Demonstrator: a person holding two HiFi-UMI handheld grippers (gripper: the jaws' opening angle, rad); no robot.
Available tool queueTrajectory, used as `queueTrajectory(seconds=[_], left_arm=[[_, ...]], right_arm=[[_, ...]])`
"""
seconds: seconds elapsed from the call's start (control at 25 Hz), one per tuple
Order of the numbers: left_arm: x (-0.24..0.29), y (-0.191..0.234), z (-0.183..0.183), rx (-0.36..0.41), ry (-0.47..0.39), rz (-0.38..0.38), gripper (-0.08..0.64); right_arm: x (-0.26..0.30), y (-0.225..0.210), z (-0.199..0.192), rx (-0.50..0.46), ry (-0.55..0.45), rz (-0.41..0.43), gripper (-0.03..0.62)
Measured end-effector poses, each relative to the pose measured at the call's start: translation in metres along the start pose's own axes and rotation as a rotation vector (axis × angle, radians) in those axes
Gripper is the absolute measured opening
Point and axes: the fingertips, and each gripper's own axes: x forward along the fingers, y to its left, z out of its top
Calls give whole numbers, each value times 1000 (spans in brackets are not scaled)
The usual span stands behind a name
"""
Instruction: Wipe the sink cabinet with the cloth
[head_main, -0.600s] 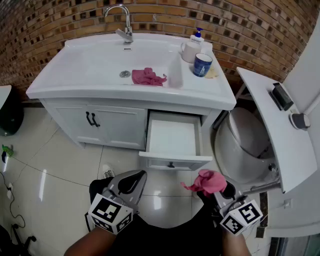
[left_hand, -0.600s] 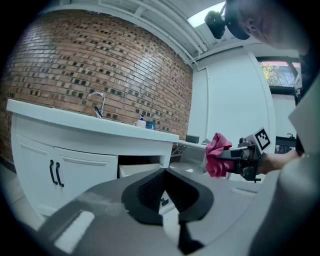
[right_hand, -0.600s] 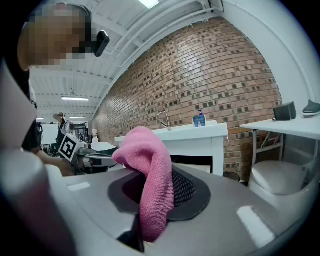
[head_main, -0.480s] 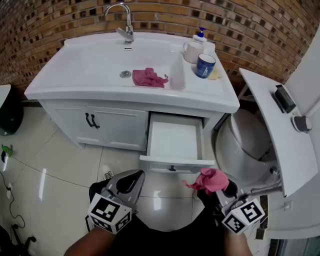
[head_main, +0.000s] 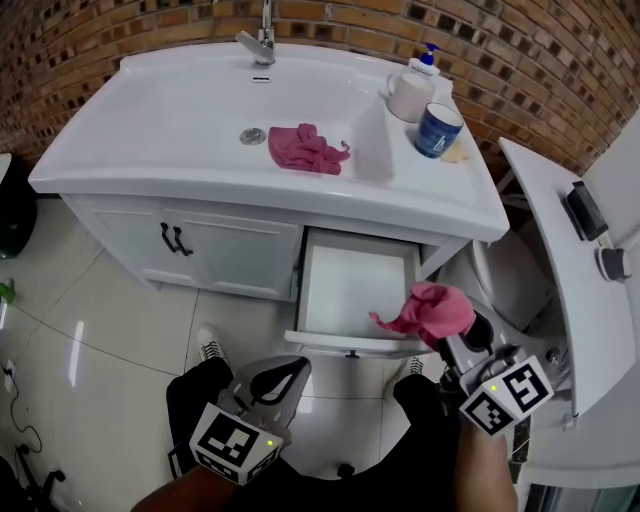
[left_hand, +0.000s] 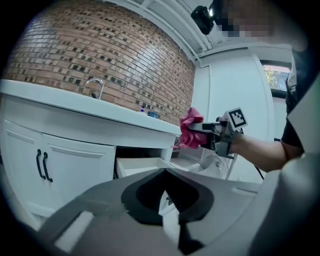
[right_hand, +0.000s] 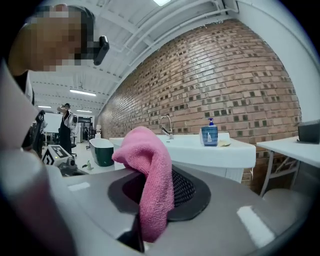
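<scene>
Moved up and fwd since prev frame: right claw (head_main: 447, 335), now at open drawer (head_main: 350, 290) front of sink cabinet (head_main: 230, 250), clamped on pink cloth (head_main: 432, 310). Left claw (head_main: 285, 375) closed, empty, low. 2nd pink cloth (head_main: 305, 148) in basin. Cup (head_main: 437, 130) print unreadable.

A bathroom mock-up in a big hall: white sink cabinet (head_main: 230, 250), chrome tap (head_main: 262, 40) and white soap pump bottle (head_main: 413, 92) against a brick wall (head_main: 540, 60); strip-lit open ceiling (right_hand: 130, 40) far left.
</scene>
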Motion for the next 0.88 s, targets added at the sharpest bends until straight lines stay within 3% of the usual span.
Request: queueTrajectory(seconds=[0.2,0.4,0.48,0.64,0.88], left_arm=[[7,-2,6,10,-39,-35,6],[16,5,-13,30,34,-73,6],[18,12,-12,9,33,-78,6],[11,48,10,-72,-53,-23,6],[27,110,9,-33,0,24,6]], right_arm=[[49,-12,13,-95,14,20,81],[108,-12,-8,-203,127,96,81],[133,-13,-28,-202,185,132,81],[168,-8,-73,-218,294,204,81],[202,-10,-112,-182,370,222,80]])
